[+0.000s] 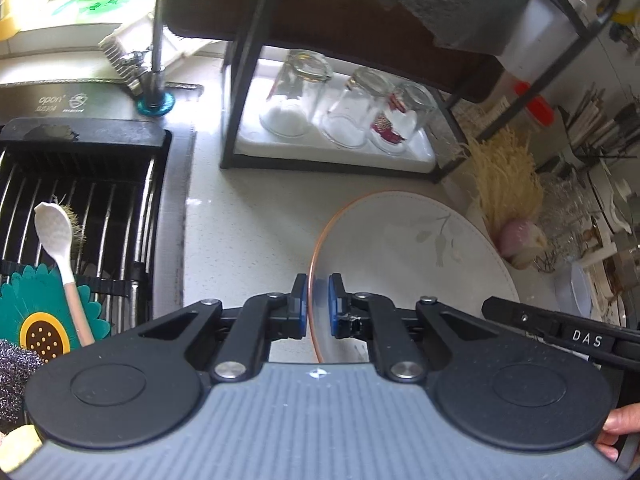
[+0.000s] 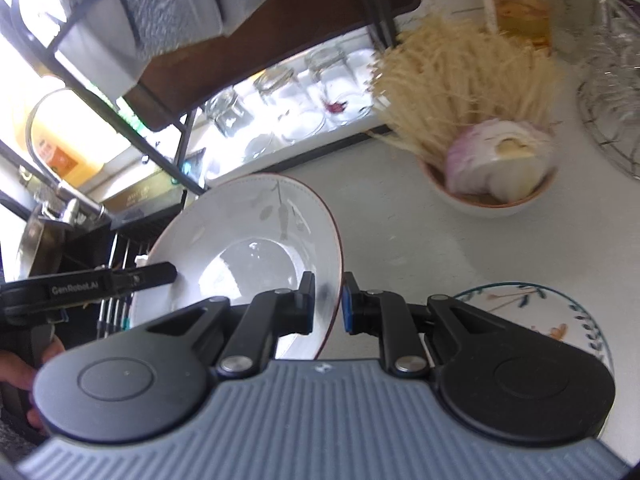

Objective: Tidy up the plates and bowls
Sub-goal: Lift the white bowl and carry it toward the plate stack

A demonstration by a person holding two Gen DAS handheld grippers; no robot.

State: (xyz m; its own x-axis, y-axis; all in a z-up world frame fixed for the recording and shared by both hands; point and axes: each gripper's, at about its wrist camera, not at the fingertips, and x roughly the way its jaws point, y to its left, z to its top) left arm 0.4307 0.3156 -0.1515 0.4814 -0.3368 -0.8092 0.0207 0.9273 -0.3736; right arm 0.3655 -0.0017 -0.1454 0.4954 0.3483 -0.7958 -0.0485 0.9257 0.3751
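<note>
Both grippers hold one white deep plate point(image 1: 420, 248) with a thin brown rim and a grey leaf print. It hangs tilted over the pale counter. My left gripper point(image 1: 318, 300) is shut on its left rim, blue pads pressing both faces. In the right wrist view the same plate point(image 2: 248, 216) has its right rim pinched by my right gripper point(image 2: 340, 300). A finger point(image 2: 152, 276) of the left gripper shows at the plate's far edge there. A second plate point(image 2: 560, 320) with a floral border lies flat on the counter under the right gripper.
A black rack holding upturned glasses point(image 1: 340, 120) stands behind. To the left are the sink drainer point(image 1: 80, 184), a white spoon point(image 1: 56, 232) and the faucet point(image 1: 154, 72). A bowl point(image 2: 492, 196) of onion and pale strands and a wire basket point(image 2: 612, 120) sit to the right.
</note>
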